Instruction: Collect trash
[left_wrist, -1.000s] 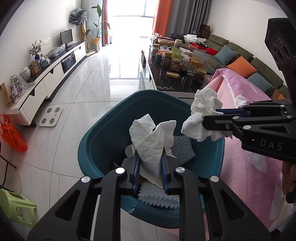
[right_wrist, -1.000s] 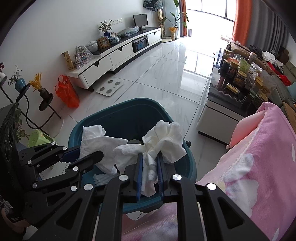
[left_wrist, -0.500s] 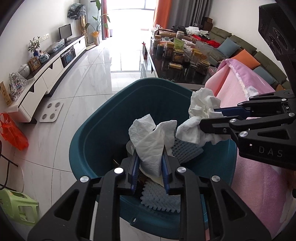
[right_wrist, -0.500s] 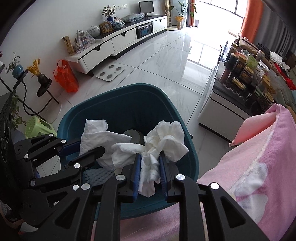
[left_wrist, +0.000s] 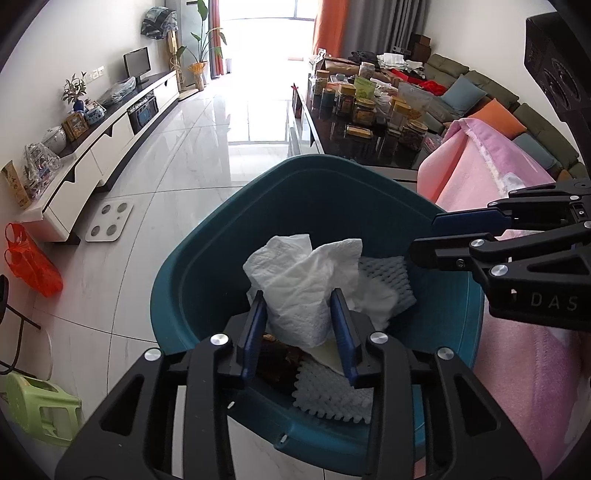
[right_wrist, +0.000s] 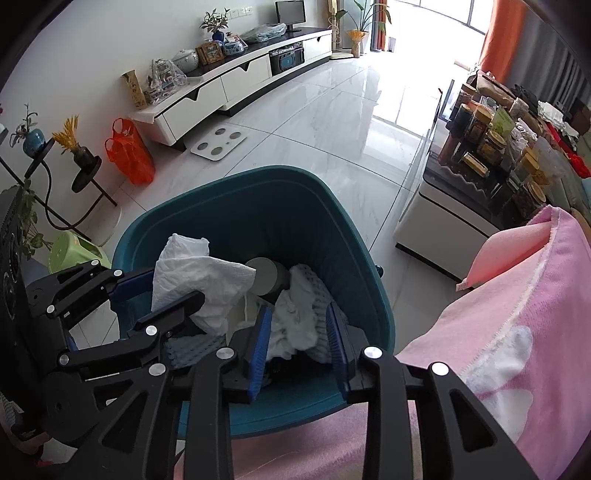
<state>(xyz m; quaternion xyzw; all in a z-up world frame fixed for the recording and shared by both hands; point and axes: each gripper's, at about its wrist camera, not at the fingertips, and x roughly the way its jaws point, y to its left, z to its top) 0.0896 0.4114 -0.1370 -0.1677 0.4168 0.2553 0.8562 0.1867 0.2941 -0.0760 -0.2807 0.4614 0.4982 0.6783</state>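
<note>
Living room, glossy white marble-look tile floor (left_wrist: 192, 155). Long low white TV console (left_wrist: 103, 147) along the left wall, small monitor (left_wrist: 136, 66) and knick-knacks on top. Bright window (left_wrist: 258, 29) at top centre, orange curtain (left_wrist: 327, 26) beside it. Dark coffee table (left_wrist: 369, 147) crowded with jars, upper right; green sofa (left_wrist: 491, 96) behind. White scale (left_wrist: 110, 220) on floor, green stool (left_wrist: 40, 410) lower left.
</note>
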